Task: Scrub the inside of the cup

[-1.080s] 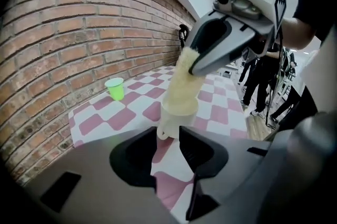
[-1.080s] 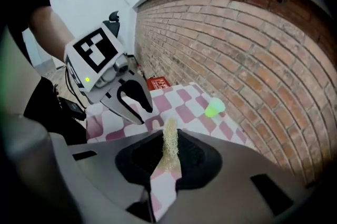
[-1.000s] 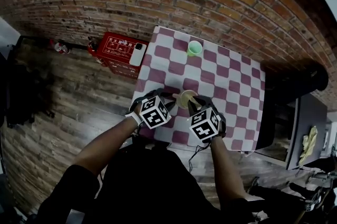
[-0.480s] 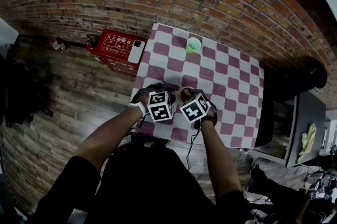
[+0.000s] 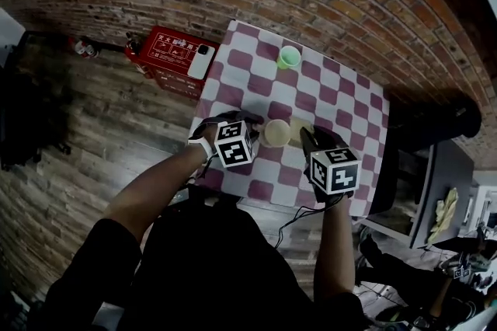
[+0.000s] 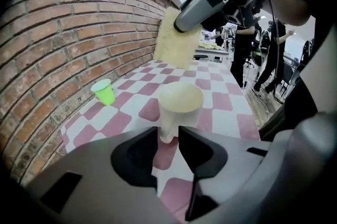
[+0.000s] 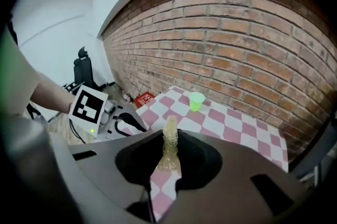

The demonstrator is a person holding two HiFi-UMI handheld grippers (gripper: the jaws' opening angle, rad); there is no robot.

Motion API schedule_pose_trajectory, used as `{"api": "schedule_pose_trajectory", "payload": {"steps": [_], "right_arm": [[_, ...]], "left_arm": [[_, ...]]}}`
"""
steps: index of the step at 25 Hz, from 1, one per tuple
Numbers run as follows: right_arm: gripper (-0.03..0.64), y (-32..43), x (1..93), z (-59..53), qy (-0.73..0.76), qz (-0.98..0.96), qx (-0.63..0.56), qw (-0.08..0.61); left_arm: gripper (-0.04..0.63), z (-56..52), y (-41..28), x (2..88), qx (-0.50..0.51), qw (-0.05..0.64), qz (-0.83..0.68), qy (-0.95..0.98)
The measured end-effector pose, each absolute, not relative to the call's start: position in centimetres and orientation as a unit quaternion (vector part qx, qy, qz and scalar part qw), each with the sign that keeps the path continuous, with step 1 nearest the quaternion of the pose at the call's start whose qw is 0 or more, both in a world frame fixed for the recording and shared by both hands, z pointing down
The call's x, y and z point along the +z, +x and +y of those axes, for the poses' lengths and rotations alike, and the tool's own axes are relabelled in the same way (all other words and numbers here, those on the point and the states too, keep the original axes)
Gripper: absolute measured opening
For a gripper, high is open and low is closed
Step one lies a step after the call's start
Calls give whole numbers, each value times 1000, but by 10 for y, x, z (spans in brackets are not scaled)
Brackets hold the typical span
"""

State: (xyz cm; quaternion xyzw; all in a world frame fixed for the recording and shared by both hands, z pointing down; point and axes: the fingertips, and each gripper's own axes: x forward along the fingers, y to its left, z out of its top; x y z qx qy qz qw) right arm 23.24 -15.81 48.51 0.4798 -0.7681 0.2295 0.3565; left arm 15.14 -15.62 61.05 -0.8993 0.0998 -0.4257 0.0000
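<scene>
Left claw (image 6: 168, 136) with jaws just closing, clamped on the cream cup (image 6: 180, 104) near the checked table's (image 5: 351, 106) 6 o'clock edge, sponge (image 5: 300, 127) at the cup's 3 o'clock, pinched in the right claw (image 7: 170, 139), green cup (image 5: 289, 56) at 12 o'clock.

Part of cup (image 6: 180, 104) base hidden behind left gripper (image 6: 168, 134) jaws; print on red crate (image 5: 172, 51) too small to read.
</scene>
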Motion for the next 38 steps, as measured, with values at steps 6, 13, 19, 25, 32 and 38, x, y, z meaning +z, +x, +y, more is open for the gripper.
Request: {"api": "schedule_pose_trajectory", "payload": {"steps": [6, 13, 19, 25, 32, 38], "right_arm": [[77, 209, 532, -159, 408, -769, 266, 413], [77, 184, 595, -160, 348, -740, 236, 525], [77, 203, 578, -168, 364, -724, 198, 551], [77, 213, 501, -175, 439, -730, 160, 500], [77, 191, 537, -159, 403, -731, 210, 509], [77, 179, 605, -144, 375, -706, 240, 551]], "left_arm": [[129, -156, 154, 614, -423, 3, 95, -901], [69, -165, 153, 622, -432, 18, 97, -897], [64, -163, 153, 626, -426, 0, 89, -900], [64, -159, 151, 627, -411, -24, 99, -906], [64, -146, 146, 625, -408, -39, 100, -907], [64, -117, 144, 625, -401, -62, 99, -909]]}}
